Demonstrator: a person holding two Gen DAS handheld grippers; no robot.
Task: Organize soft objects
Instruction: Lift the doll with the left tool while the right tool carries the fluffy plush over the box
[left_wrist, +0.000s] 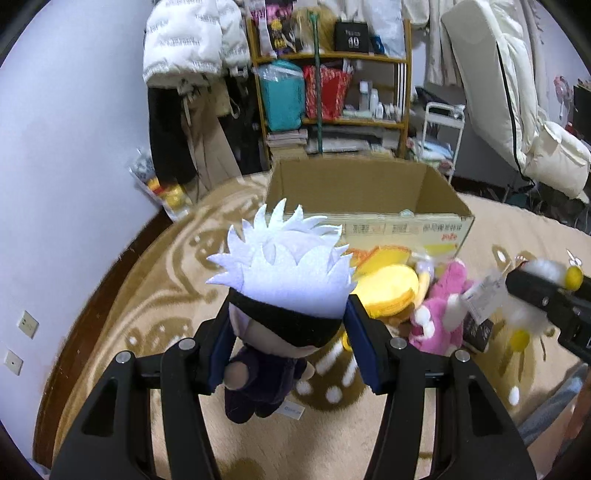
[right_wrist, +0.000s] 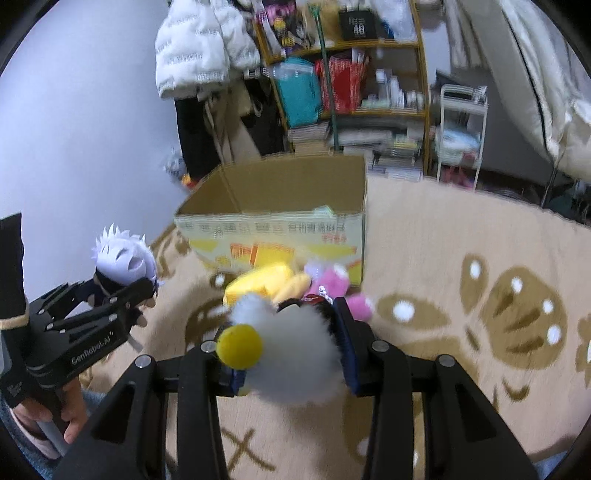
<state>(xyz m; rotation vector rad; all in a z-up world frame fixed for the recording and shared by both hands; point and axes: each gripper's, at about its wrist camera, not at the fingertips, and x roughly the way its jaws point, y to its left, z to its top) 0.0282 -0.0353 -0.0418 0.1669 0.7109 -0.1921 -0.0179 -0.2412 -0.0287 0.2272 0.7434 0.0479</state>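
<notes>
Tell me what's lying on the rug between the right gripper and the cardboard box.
In the right wrist view, a yellow plush and a pink plush lie between the right gripper and the cardboard box.

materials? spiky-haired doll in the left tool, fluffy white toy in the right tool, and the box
Spiky-haired doll: hair looks like flat cut felt, matte with crisp edges; dark body seems velvety plush.
Fluffy white toy: long-pile faux fur, wispy outline; its yellow ball looks like short plush.
Box: corrugated cardboard, probably; matte brown inside, printed outside, creased corner folds.
</notes>
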